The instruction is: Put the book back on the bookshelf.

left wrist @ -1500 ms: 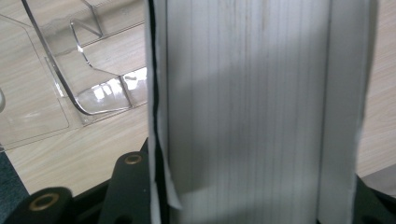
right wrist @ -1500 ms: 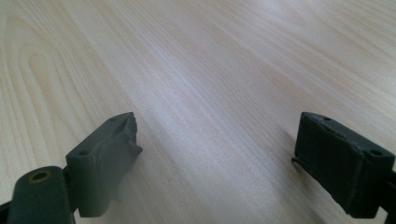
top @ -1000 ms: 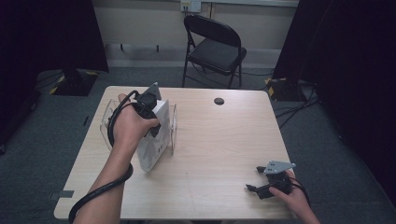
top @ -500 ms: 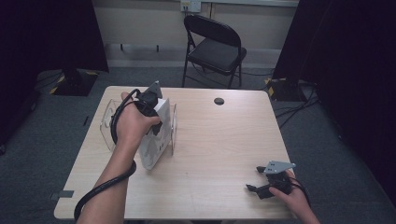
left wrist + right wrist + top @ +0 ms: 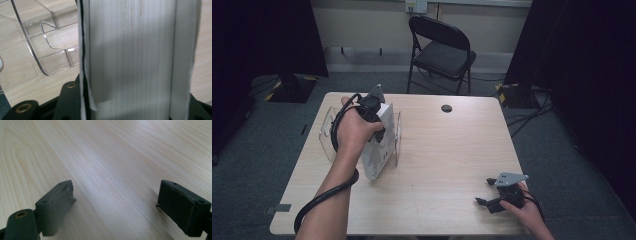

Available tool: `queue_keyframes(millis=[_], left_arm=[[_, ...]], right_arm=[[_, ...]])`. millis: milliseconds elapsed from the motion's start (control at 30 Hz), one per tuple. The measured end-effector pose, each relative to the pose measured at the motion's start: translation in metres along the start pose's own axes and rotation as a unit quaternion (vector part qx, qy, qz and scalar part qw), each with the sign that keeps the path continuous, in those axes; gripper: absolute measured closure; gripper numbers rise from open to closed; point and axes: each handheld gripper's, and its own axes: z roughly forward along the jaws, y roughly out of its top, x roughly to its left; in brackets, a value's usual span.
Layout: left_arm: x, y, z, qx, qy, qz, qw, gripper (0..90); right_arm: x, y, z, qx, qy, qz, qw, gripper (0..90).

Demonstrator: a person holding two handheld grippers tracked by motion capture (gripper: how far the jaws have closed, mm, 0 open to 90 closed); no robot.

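Observation:
A thick white book (image 5: 379, 145) stands on its edge on the wooden table (image 5: 452, 150), leaning to the left against a clear acrylic stand (image 5: 328, 132). My left gripper (image 5: 379, 117) comes down on the book's top and is shut on it, with the hand wrapped around the gripper body. In the left gripper view the page edges of the book (image 5: 135, 60) run up between the two black jaws, and the clear stand (image 5: 50, 45) lies to the left. My right gripper (image 5: 484, 191) rests low at the table's front right, open, with bare wood between its jaws (image 5: 117, 195).
A small black round disc (image 5: 446, 108) lies near the table's far edge. A black folding chair (image 5: 442, 50) stands behind the table. Cables run over the carpet at the right. A clear upright panel (image 5: 398, 137) of the stand is just right of the book.
The left hand and the book have shifted only very slightly. The right hand has kept still.

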Motion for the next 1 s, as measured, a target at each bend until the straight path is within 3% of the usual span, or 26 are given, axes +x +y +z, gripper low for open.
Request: queue_keyframes(millis=[833,967,1000], left_arm=[[0.000,0.012,0.005,-0.006,-0.002,-0.011,0.9999,53.1],[0.000,0.014,0.007,-0.003,0.001,-0.005,1.0000,53.1],[-0.001,0.014,0.007,-0.006,0.000,-0.011,0.9999,53.1]], right_arm=[[0.000,0.000,0.000,0.000,0.000,-0.001,1.0000,12.4],[0.000,0.000,0.000,0.001,0.001,-0.003,1.0000,12.4],[0.000,0.000,0.000,0.000,0.001,-0.003,1.0000,12.4]])
